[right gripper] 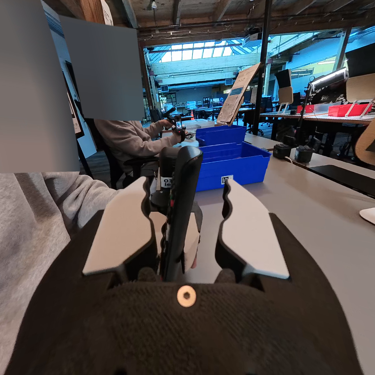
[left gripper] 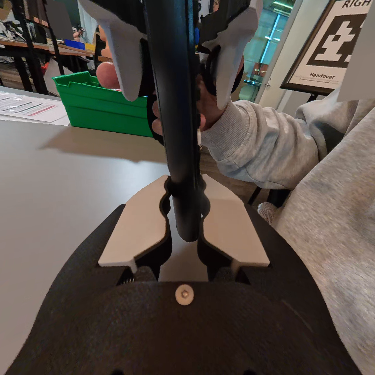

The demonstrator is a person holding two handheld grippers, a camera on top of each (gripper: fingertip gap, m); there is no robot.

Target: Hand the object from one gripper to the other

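Between both sets of jaws: the remote control [left gripper: 182,207], a long black bar, stands on end above the bench [left gripper: 71,172].
Left gripper [left gripper: 185,182]: jaws clamped on the remote's lower end.
Right gripper [right gripper: 185,186]: jaws spread wide; remote at 12 o'clock, nearer the left-hand jaw, touching neither.
Risk: releasing the left before the right closes drops the remote onto the bench.
Risk: an off-centre closure twists it.
Surroundings: green bin [left gripper: 97,107] at 10 o'clock; blue bin [right gripper: 233,162] at 1 o'clock.

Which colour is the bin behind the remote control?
Blue bin, best in right wrist view.
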